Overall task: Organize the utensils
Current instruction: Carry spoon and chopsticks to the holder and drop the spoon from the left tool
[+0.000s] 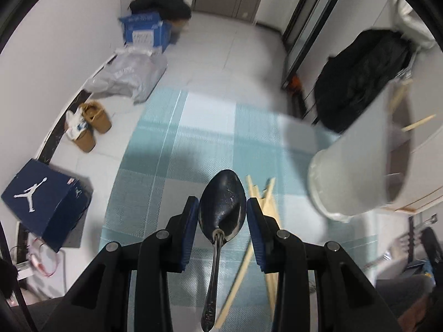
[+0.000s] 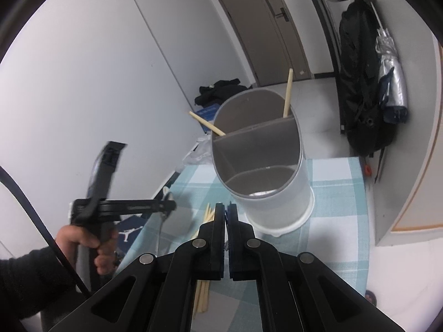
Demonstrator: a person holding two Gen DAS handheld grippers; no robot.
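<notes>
We see our left tool point(image 1: 222, 204) clamped on the bowl of a dark metal spoon point(image 1: 221, 207), held above the counter point(image 1: 199, 127) with its teal-and-white checked cloth. Our right tool point(image 2: 226, 213) has its blue pads pressed together on nothing. Pale wooden chopsticks point(image 1: 265, 193) lie on the cloth near the tilted grey divided utensil holder point(image 2: 263, 166), which contains two more.

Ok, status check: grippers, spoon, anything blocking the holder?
Left gripper shut on spoon, bowl-end forward. Right gripper shut, empty. Utensil holder upright, two chopsticks inside; front compartment unobstructed. Loose chopsticks on cloth.
</notes>
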